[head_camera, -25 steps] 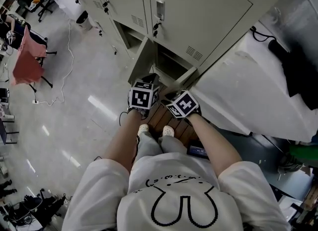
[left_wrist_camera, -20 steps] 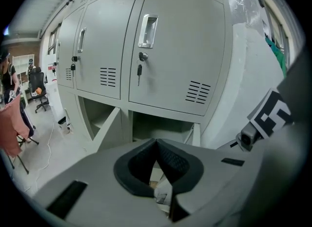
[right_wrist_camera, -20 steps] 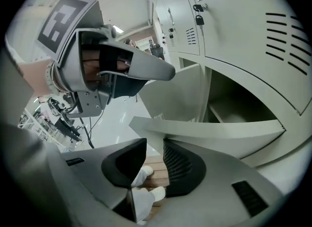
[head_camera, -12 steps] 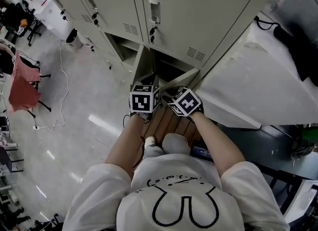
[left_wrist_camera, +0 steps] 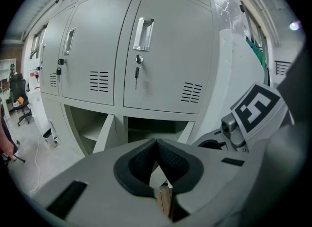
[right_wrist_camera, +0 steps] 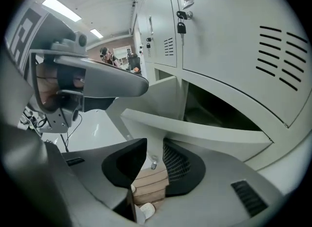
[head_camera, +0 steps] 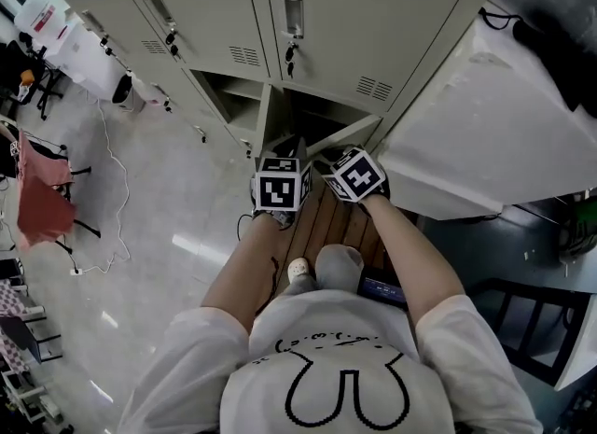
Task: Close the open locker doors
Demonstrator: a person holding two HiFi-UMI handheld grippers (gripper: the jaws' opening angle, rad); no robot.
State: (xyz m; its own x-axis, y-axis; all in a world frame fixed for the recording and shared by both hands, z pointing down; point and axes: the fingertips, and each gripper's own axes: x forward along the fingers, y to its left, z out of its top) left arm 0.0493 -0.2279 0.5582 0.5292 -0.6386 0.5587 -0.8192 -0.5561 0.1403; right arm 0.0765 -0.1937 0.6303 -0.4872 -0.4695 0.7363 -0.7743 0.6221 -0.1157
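Observation:
Two bottom lockers of the grey bank stand open. The left open door (head_camera: 264, 124) and the right open door (head_camera: 360, 133) both swing out toward me. My left gripper (head_camera: 285, 154) hangs just in front of the left door's edge; its pads meet at the tips in the left gripper view (left_wrist_camera: 156, 142), with nothing between them. My right gripper (head_camera: 328, 163) is beside it, by the right door. In the right gripper view that door (right_wrist_camera: 195, 132) runs across just ahead of the open jaws (right_wrist_camera: 155, 148). A pale strip of door shows through the gap, and contact cannot be told.
The closed upper lockers have a key hanging from the lock (head_camera: 291, 52). A big white covered block (head_camera: 466, 143) stands hard against the lockers on the right. I stand on a wooden slatted platform (head_camera: 338, 225). Left: floor cable (head_camera: 112, 189), bin (head_camera: 121, 89), red cloth (head_camera: 42, 201).
The view has shifted nearer the lockers. Both grippers have moved up slightly toward the two open doors and stay side by side.

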